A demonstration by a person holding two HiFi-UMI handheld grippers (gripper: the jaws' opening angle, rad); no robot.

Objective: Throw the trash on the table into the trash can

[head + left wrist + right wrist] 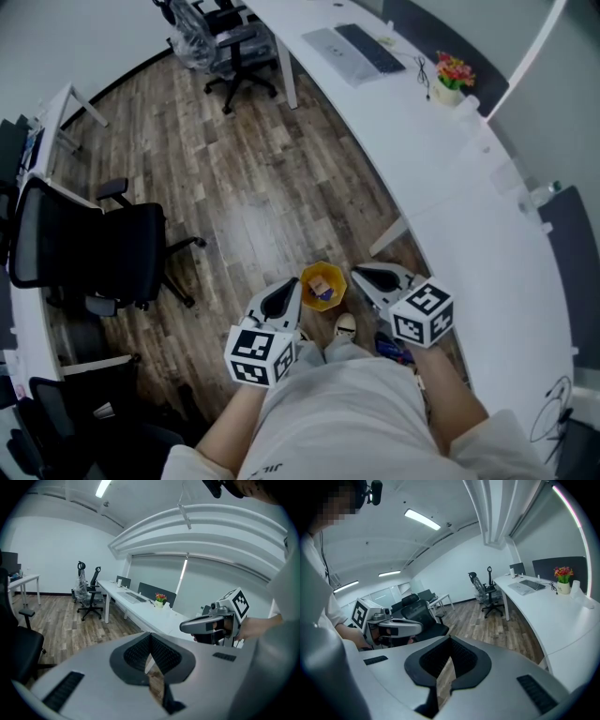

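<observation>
In the head view a small yellow trash can stands on the wood floor between my two grippers, with some crumpled trash inside it. My left gripper is just left of the can; its jaws are together with nothing between them. On the can's right, my right gripper is shut and empty too. Each gripper view shows the other gripper: the right gripper and the left gripper. The long curved white table runs along the right.
A keyboard and a flower pot sit at the table's far end. A black office chair stands at the left, with more chairs at the back. My shoe is beside the can.
</observation>
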